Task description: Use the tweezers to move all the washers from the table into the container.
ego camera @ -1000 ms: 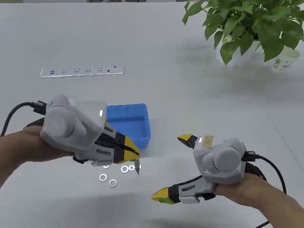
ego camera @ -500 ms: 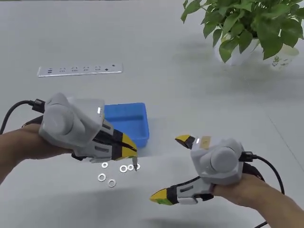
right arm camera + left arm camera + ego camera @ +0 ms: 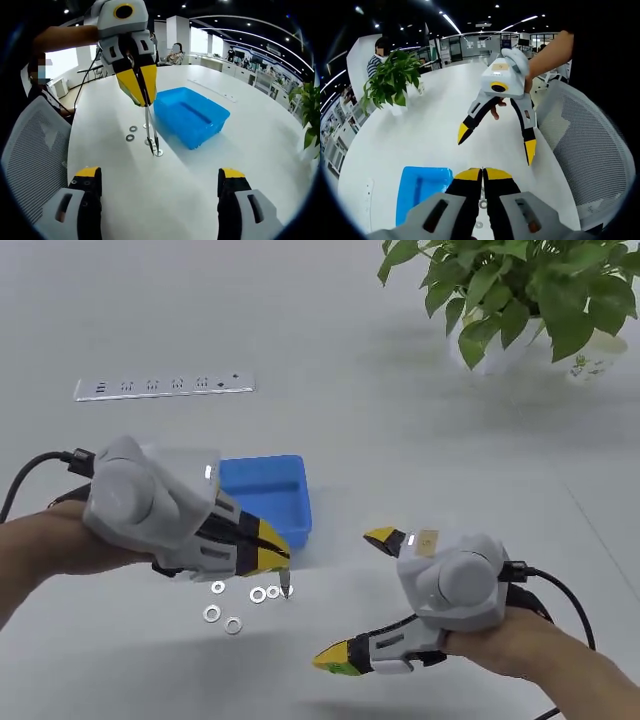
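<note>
Table: flat white tabletop (image 3: 350, 440) across the head view.
Plant: leafy green potted plant (image 3: 520, 290), upper right.
Right gripper: grey, yellow-tipped right gripper (image 3: 354, 597), lower right, jaws wide apart.
Left gripper: matching left gripper (image 3: 272, 554), lower left, jaws pressed together on thin metal tweezers (image 3: 151, 132).
Container: blue rectangular plastic container (image 3: 265, 495), centre-left, just above the left gripper's jaws.
Washers: small silver metal washers (image 3: 258, 594) on the table by the tweezers' tips, below the container.

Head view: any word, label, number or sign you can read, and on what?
Nothing reads legibly.
Power strip: marks by the sockets, too small to read.
Plant pot: greenish print, blurred.
Right tool: tan sticker on its body, blurred.
</note>
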{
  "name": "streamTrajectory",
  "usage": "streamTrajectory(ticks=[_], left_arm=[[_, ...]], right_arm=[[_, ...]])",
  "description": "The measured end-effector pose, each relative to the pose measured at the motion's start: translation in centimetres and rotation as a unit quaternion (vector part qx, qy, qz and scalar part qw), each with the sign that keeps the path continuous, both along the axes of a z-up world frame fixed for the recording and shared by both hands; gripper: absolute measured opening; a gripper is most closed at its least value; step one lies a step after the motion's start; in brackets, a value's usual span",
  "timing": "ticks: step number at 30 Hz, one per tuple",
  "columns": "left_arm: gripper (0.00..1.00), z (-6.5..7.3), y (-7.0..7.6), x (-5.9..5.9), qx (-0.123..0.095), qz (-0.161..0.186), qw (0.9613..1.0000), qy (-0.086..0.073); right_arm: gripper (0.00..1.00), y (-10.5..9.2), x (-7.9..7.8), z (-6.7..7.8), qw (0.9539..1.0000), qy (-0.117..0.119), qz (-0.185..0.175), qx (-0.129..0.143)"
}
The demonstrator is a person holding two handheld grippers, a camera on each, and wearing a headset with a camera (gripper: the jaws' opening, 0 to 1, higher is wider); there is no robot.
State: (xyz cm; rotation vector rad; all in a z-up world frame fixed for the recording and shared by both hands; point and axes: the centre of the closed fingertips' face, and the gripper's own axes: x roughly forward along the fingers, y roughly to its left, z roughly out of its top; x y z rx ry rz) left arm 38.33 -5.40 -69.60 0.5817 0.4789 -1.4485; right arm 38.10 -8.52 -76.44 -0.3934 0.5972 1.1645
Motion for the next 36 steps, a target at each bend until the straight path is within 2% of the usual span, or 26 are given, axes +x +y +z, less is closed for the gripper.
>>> streamTrajectory(ticks=[10,12,16,22,26,36], left_arm=[[0.05,0.0,0.0,0.1,-0.002,0.000,1.0000,0.002],[0.05,0.0,0.1,0.1,-0.002,0.000,1.0000,0.002],[0.05,0.0,0.2,0.2,-0.002,0.000,1.0000,0.003],[0.05,0.0,0.4,0.2,-0.002,0.001,1.0000,0.006],[0.05,-0.1,0.4,0.2,-0.002,0.001,1.0000,0.007],[0.05,-0.1,0.4,0.2,-0.003,0.002,1.0000,0.008]], right_arm=[[0.92,0.5,-0.2,0.2,0.9998,-0.004,0.017,0.007],[0.87,0.9,-0.4,0.4,0.9992,-0.010,0.035,0.015],[0.80,1.4,-0.3,0.5,0.9983,-0.019,0.053,0.014],[0.65,2.4,-0.4,0.5,0.9967,-0.016,0.077,0.018],[0.54,3.0,-0.4,0.1,0.9950,-0.021,0.097,0.011],[0.32,4.5,0.2,-0.1,0.9922,-0.034,0.120,0.007]])
